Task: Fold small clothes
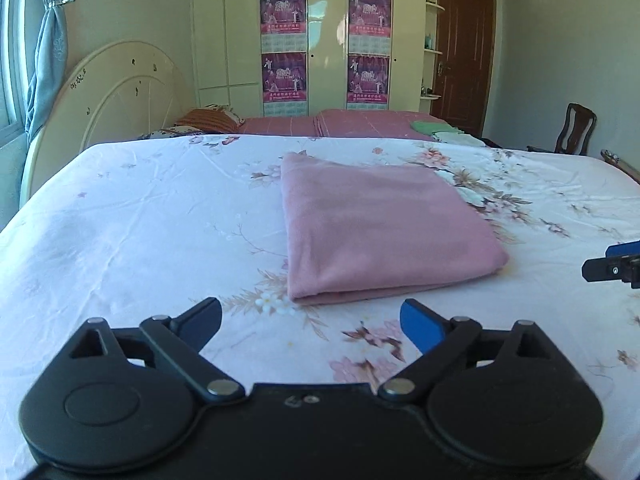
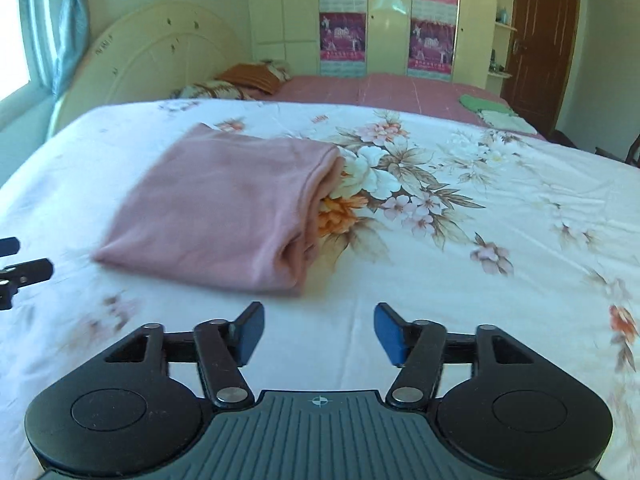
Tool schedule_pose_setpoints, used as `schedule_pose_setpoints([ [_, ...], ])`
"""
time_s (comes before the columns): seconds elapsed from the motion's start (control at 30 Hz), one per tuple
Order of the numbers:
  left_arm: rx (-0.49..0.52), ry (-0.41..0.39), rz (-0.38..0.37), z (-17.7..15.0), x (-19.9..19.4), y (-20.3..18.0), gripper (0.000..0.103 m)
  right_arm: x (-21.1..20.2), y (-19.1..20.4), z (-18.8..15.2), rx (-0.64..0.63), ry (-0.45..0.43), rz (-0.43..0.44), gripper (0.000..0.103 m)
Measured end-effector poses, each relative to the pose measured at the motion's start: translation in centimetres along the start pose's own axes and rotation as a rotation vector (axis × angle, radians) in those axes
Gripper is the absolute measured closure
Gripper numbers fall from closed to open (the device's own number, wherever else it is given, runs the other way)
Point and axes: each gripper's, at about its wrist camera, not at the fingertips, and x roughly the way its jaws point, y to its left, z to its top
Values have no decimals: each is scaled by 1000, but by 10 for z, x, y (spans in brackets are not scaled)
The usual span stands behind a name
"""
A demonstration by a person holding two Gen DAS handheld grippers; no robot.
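A folded pink garment (image 1: 380, 228) is lying flat on the floral bedsheet (image 1: 140, 220), folded into a neat rectangle with its thick fold edge facing the left wrist camera. The left gripper (image 1: 311, 320) is hovering just short of that near edge, its jaws spread wide and holding nothing. In the right wrist view the same pink garment (image 2: 224, 208) is sitting ahead and to the left, its layered open side turned toward a large printed flower on the sheet (image 2: 460, 240). The right gripper (image 2: 319, 332) is also hanging apart from the cloth with jaws wide and empty (each gripper is showing at the edge of the other's view). Beyond the sheet, green and pale folded cloths (image 1: 438, 131) are resting on a pink bedspread (image 1: 340, 124), near a wardrobe (image 1: 324, 36).
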Motion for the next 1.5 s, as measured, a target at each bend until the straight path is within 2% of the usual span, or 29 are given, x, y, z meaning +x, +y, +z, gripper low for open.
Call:
schedule_pose_setpoints([
  [0.1,-12,-43,5,-4,-54,-18,0,-56,16,-21,18,-58,17,31],
  [0.17,-33,-66,-15,-6,-85,-26,0,-93,29,-31,17,-104,-1,3],
  [0.2,-39,-74,-21,-6,-97,-31,0,-112,35,-35,13,-131,-12,0],
  [0.3,-24,-62,-22,-7,-128,-44,0,-157,51,-46,10,-177,-21,0],
  [0.43,-7,-125,-27,-14,-173,-57,0,-208,69,-60,-2,-228,-23,0],
  [0.6,-27,-157,-34,-16,-202,-62,0,-238,86,-71,-54,-252,-66,0],
  [0.8,-61,-184,0,-19,-220,-57,0,-255,89,-79,-60,-286,-111,0],
  [0.97,-53,-198,-3,-20,-229,-58,0,-258,75,-80,8,-279,-101,0],
  [1.5,-34,-240,-1,-23,-243,-66,0,-280,68,-83,29,-317,-83,0],
])
